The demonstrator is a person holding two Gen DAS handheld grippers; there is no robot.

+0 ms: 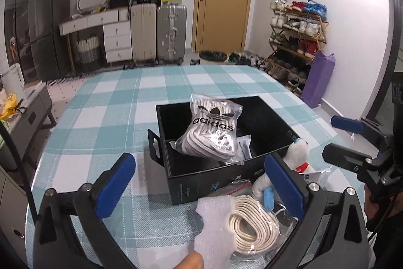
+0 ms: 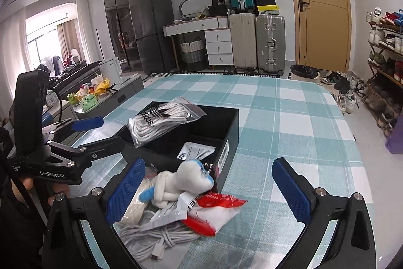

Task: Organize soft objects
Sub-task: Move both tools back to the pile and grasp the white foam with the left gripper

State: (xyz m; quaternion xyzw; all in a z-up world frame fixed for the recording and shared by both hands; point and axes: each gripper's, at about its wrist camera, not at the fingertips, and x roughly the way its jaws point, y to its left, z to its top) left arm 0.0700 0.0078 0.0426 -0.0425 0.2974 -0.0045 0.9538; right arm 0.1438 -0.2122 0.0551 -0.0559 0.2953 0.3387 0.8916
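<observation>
A black open box [image 1: 264, 115] [image 2: 226, 127] stands on the checked tablecloth. A clear Adidas bag of white laces [image 1: 211, 130] [image 2: 161, 117] leans on the box's rim, half inside. A small white packet [image 2: 195, 151] lies in the box. In front of the box lie a white plush toy with blue tips [image 2: 181, 183] [image 1: 299, 153], a red and white packet [image 2: 216, 208], a white cable coil [image 1: 252, 226] [image 2: 161, 236] and a white foam piece [image 1: 214, 226]. My left gripper [image 1: 204, 188] is open above the foam and coil. My right gripper [image 2: 209, 190] is open around the plush and packet.
The table [image 2: 289, 117] has a teal and white checked cloth. Behind it stand suitcases [image 1: 158, 32], a white drawer desk [image 1: 105, 27], a door and a shoe rack [image 1: 294, 42]. A low grey bench with clutter [image 2: 113, 95] is to the left.
</observation>
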